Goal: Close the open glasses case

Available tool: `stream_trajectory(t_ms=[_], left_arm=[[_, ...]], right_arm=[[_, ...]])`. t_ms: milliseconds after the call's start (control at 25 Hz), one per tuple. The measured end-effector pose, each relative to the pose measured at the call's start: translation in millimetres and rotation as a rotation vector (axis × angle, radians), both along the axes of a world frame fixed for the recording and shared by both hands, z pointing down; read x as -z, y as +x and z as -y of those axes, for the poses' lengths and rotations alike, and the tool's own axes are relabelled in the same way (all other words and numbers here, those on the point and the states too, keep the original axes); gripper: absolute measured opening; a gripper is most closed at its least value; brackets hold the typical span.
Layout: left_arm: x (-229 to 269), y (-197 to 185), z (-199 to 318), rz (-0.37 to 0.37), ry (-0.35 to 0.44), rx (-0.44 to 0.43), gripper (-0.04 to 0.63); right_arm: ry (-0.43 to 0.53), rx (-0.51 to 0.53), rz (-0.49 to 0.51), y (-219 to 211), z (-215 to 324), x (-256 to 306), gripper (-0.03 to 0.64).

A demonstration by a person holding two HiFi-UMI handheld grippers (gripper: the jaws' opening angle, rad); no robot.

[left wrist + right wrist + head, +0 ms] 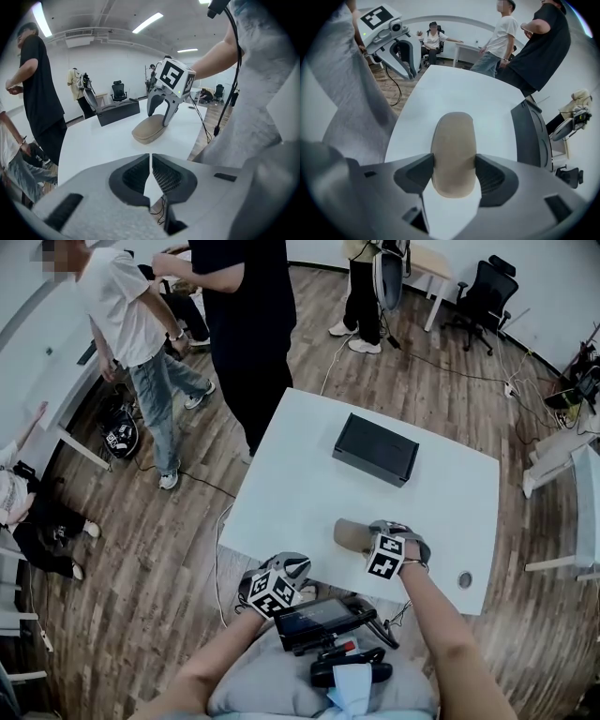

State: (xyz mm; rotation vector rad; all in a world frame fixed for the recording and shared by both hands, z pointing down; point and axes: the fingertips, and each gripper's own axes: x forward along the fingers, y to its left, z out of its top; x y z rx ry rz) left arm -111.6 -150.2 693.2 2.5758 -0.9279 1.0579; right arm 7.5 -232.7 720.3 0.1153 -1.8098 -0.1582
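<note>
Tan glasses case (453, 140) clamped in right hand-held gripper (454, 172) — left hand-held gripper (150, 165) closed, empty.

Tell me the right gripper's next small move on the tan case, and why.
Probably open the right gripper and lift it away. Its jaws clamp the sides of the glasses case, which already looks closed, lying flat on the table. The left gripper is shut, empty and clear of it.
</note>
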Motion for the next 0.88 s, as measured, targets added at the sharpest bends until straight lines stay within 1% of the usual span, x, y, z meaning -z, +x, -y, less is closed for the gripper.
stream_trajectory(t_ms=[160,520,880], left_arm=[[-3,-1,0,-0.008,0.001,-0.007,0.031],[2,8,-5,0.010,-0.017,-0.074,0.031],[1,11,-6,0.011,-0.018,-0.096,0.031]], right_arm=[[-0.005,-0.003,-0.005,-2,1,1,0.259],[-0.012,-0.006,-0.009,0,1,2,0.259],[-0.006,-0.006,-0.009,1,1,2,0.259]])
